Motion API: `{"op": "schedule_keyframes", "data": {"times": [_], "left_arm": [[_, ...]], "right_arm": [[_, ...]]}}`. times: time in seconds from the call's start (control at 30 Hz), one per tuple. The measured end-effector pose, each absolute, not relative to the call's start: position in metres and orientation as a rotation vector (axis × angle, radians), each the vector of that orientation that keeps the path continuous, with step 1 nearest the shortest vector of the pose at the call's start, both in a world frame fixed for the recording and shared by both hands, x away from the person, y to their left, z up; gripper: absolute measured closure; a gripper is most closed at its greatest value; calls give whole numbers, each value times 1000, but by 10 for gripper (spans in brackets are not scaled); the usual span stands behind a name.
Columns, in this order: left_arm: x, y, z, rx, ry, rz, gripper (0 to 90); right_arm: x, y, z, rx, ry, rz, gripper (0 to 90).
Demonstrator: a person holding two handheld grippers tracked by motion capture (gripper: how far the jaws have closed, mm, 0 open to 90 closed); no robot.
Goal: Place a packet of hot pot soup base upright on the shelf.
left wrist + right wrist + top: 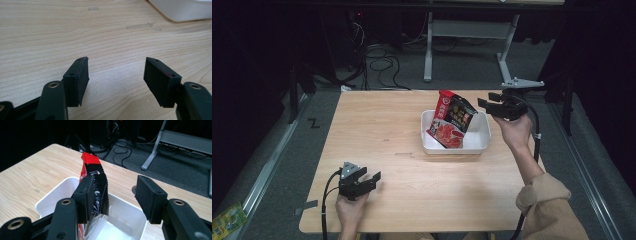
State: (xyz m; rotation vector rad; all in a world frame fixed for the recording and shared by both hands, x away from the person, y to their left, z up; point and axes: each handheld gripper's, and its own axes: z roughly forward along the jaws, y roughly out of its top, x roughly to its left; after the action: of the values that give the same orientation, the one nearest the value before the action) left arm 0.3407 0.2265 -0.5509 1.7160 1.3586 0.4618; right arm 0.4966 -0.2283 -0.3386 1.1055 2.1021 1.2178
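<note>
A white tub [479, 142] sits right of the table's middle. In it a red snack packet [448, 134] and a black one [460, 116] stand upright, leaning. My right gripper [486, 101] hovers over the tub's far right corner, jaws open. In the right gripper view the black packet [99, 192] has its edge beside the inner face of the left pad [86, 195], with the red packet [89, 160] behind it and nothing clamped in the right gripper [117, 185]. My left gripper [371, 176] rests open near the front left of the table, and the left gripper [116, 67] holds nothing.
The wooden table [377, 125] is bare on its left half. The tub's corner [185, 10] lies far ahead of the left jaws. Cables [382, 65] and a metal desk frame [462, 35] are on the floor beyond the far edge.
</note>
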Motion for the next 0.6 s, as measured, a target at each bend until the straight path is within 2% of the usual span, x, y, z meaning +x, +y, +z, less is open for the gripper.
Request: {"op": "schedule_keyframes", "data": {"times": [0.6], "left_arm": [[341, 227, -551, 1716, 1360, 462, 372]], "right_arm": [[472, -257, -334, 1087, 2075, 1244, 498]]}}
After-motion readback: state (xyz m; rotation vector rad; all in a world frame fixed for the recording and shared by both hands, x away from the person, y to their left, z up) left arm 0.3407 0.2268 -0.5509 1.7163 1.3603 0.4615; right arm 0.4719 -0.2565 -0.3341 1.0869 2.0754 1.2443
